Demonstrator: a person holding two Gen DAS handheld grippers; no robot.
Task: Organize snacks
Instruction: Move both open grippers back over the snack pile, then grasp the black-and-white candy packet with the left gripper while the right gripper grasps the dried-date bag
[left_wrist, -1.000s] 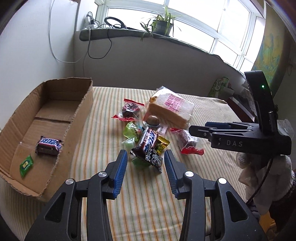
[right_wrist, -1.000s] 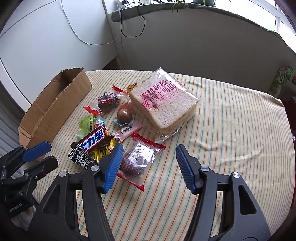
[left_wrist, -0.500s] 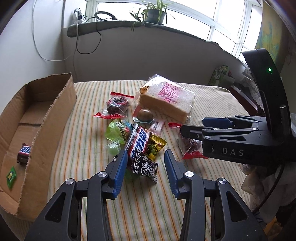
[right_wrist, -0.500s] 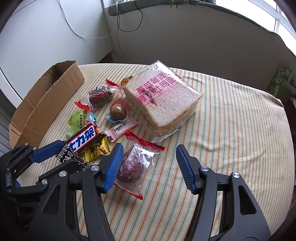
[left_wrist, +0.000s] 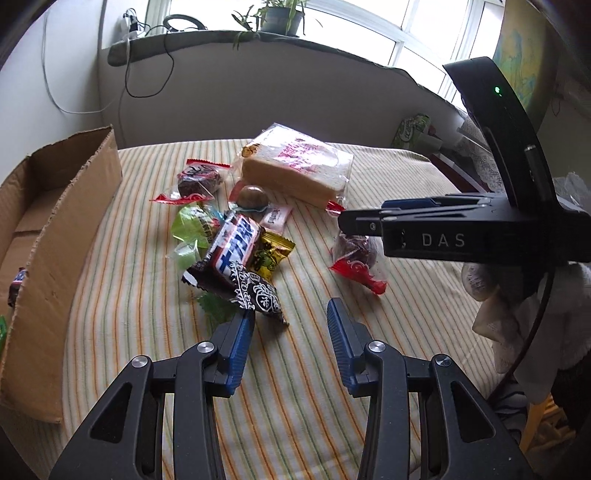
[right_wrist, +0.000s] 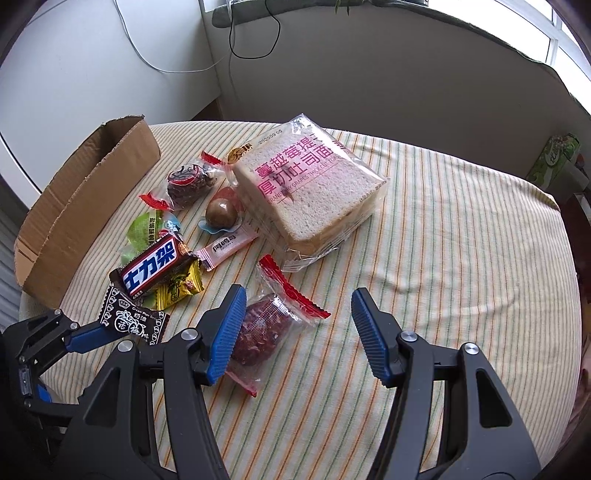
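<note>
A pile of wrapped snacks lies on the striped cloth: a Snickers bar (left_wrist: 236, 245) (right_wrist: 155, 266), a black patterned candy packet (left_wrist: 255, 295) (right_wrist: 129, 317), a yellow packet (left_wrist: 271, 254), green packets (left_wrist: 192, 229), an egg (left_wrist: 252, 196), a pink sachet (right_wrist: 225, 249) and bagged sliced bread (left_wrist: 295, 170) (right_wrist: 306, 192). My left gripper (left_wrist: 291, 321) (right_wrist: 88, 330) is open just short of the black packet, whose corner is beside its left fingertip. My right gripper (right_wrist: 297, 306) (left_wrist: 365, 214) hangs open above a red-edged packet of dark cake (right_wrist: 266, 325) (left_wrist: 354, 254), which lies by its left finger.
A cardboard box (left_wrist: 62, 229) (right_wrist: 85, 206) stands open on the left with another Snickers bar (left_wrist: 16, 284) inside. A second red-edged cake packet (left_wrist: 197, 181) lies behind the pile. Bare striped cloth (right_wrist: 461, 240) spreads to the right. A sill with a plant (left_wrist: 280, 18) runs behind.
My left gripper has come lower and closer to the snack pile, so the box has slid to the left edge of its view. The right gripper has hardly moved.
</note>
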